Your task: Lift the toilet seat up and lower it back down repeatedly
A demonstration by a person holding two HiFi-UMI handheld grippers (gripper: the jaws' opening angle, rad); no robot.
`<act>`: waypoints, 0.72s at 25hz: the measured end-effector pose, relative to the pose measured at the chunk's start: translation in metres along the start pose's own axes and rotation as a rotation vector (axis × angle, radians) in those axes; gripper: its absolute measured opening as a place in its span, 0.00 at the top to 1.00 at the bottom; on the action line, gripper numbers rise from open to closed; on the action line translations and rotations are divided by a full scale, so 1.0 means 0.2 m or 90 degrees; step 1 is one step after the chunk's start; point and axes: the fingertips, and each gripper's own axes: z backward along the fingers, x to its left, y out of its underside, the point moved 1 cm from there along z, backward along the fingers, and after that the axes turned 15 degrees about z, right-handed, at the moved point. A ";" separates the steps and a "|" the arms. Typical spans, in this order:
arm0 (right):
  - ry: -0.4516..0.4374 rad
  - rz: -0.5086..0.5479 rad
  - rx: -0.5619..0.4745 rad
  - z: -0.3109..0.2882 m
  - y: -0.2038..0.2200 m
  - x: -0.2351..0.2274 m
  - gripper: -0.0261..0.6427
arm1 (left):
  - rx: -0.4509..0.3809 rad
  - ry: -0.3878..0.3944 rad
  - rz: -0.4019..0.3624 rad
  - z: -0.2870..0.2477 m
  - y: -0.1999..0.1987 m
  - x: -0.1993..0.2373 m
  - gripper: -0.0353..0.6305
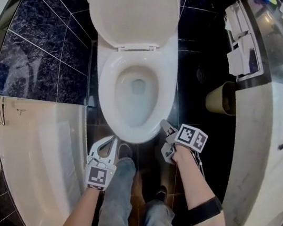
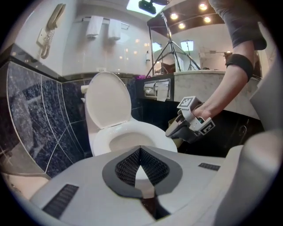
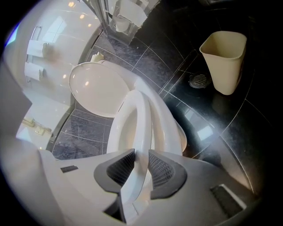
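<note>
The white toilet (image 1: 107, 62) stands with its lid (image 1: 134, 10) raised against the tank. My right gripper (image 1: 166, 131) is at the front right of the toilet seat (image 1: 162, 102). In the right gripper view its jaws (image 3: 142, 159) are shut on the seat's front rim (image 3: 132, 119), which stands a little above the bowl (image 3: 170, 123). My left gripper (image 1: 111, 141) hangs just off the bowl's front left, holding nothing. Its pads meet at the tips (image 2: 140, 149), with the seat (image 2: 132, 130), the lid (image 2: 108, 99) and the right gripper (image 2: 170, 131) beyond them.
A beige bin (image 1: 219, 98) stands on the dark floor right of the toilet, near a floor drain (image 3: 197, 80). The bathtub (image 1: 33, 156) fills the lower left and the vanity counter (image 1: 278, 158) runs along the right. The person's legs (image 1: 122, 186) stand before the bowl.
</note>
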 end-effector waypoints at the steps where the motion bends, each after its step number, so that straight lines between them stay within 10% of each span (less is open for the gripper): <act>1: -0.002 0.000 0.002 0.01 -0.01 0.02 0.80 | 0.011 -0.005 0.012 0.01 0.05 0.00 0.96; 11: -0.013 0.009 0.016 0.10 -0.09 0.12 0.80 | 0.123 -0.028 0.151 -0.07 0.51 -0.03 0.96; 18: -0.016 0.004 0.016 0.10 -0.10 0.14 0.81 | 0.096 -0.008 0.161 -0.25 0.40 -0.07 0.96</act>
